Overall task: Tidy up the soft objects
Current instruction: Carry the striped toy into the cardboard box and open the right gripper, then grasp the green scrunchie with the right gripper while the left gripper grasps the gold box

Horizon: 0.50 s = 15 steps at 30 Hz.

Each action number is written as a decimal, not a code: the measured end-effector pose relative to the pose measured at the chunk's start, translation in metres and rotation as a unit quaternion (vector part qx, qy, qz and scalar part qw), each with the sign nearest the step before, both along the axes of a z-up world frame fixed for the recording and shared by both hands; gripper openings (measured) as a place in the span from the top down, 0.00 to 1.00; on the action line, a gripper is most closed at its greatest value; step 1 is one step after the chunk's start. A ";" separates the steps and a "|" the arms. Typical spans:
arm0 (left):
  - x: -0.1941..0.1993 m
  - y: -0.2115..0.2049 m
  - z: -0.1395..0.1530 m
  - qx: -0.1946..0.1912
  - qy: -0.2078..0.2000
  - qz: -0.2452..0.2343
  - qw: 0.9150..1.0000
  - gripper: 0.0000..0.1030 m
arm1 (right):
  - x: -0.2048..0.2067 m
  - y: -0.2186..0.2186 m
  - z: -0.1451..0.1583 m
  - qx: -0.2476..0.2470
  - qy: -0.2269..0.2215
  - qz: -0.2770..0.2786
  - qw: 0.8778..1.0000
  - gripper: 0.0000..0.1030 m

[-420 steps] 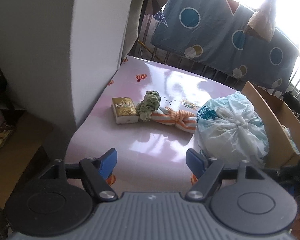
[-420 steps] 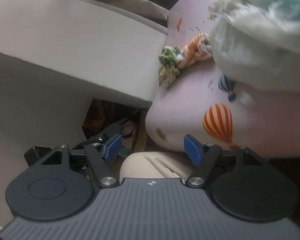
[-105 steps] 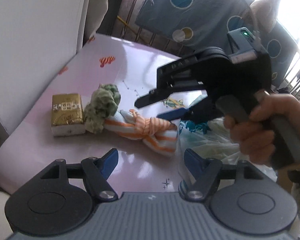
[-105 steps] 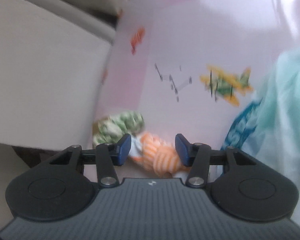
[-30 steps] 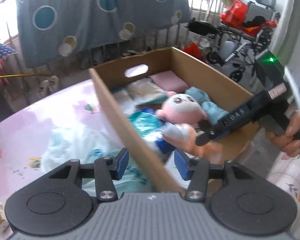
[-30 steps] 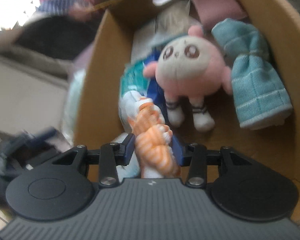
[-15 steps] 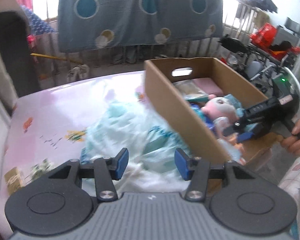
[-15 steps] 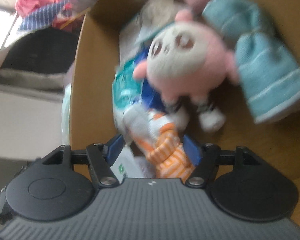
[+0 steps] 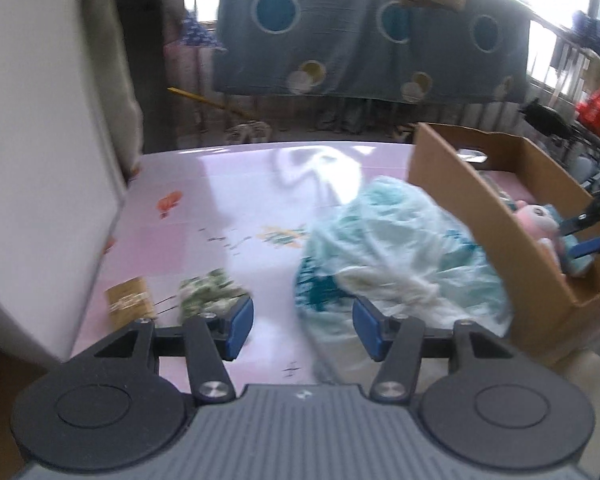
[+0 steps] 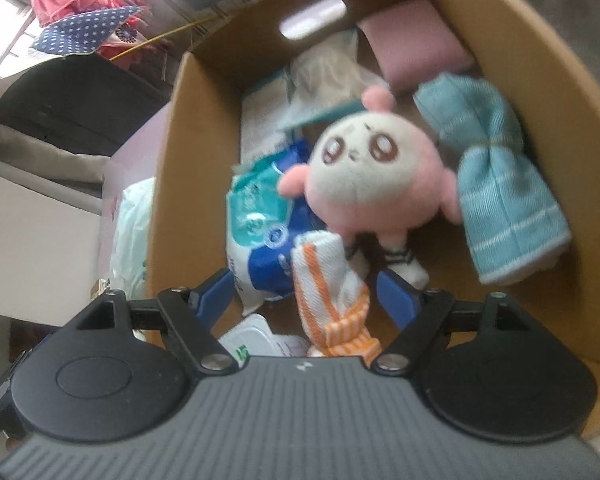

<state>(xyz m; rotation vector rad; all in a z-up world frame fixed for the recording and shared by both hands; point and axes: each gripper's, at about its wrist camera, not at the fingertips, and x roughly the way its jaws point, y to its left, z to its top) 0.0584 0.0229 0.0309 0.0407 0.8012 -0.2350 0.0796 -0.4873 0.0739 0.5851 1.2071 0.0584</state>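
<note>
My right gripper [image 10: 306, 288] is open above the cardboard box [image 10: 164, 184]. The orange-striped cloth [image 10: 332, 292] lies loose between its fingers, inside the box. A pink plush doll [image 10: 372, 180], a teal towel [image 10: 500, 196] and a blue-white wipes pack [image 10: 260, 236] lie in the box too. My left gripper [image 9: 302, 328] is open and empty over the pink table [image 9: 228, 200]. A green patterned cloth [image 9: 208, 292] and a gold tissue pack [image 9: 130, 300] lie just beyond its left finger. A tied pale plastic bag [image 9: 396, 252] lies beside the box [image 9: 480, 216].
A white padded panel [image 9: 48, 140] stands along the table's left side. A blue dotted sheet [image 9: 364, 36] hangs on railings behind the table. The right gripper's fingers [image 9: 584, 228] show over the box at the right edge of the left wrist view.
My right gripper has opened and let go of the orange-striped cloth inside the box. My left gripper has swung left, back toward the green cloth and gold pack.
</note>
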 end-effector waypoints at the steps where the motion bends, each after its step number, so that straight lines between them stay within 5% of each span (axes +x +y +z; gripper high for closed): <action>1: -0.001 0.005 -0.001 0.001 -0.001 0.007 1.000 0.45 | 0.002 0.005 0.006 -0.004 -0.009 0.003 1.000 0.23; 8: -0.010 0.039 -0.004 0.052 -0.028 0.068 0.996 0.43 | 0.022 0.064 0.047 0.047 -0.081 0.069 0.993 0.23; 15: -0.010 0.068 -0.022 0.097 -0.036 0.110 0.989 0.42 | 0.057 0.175 0.052 0.092 -0.089 0.193 0.973 0.23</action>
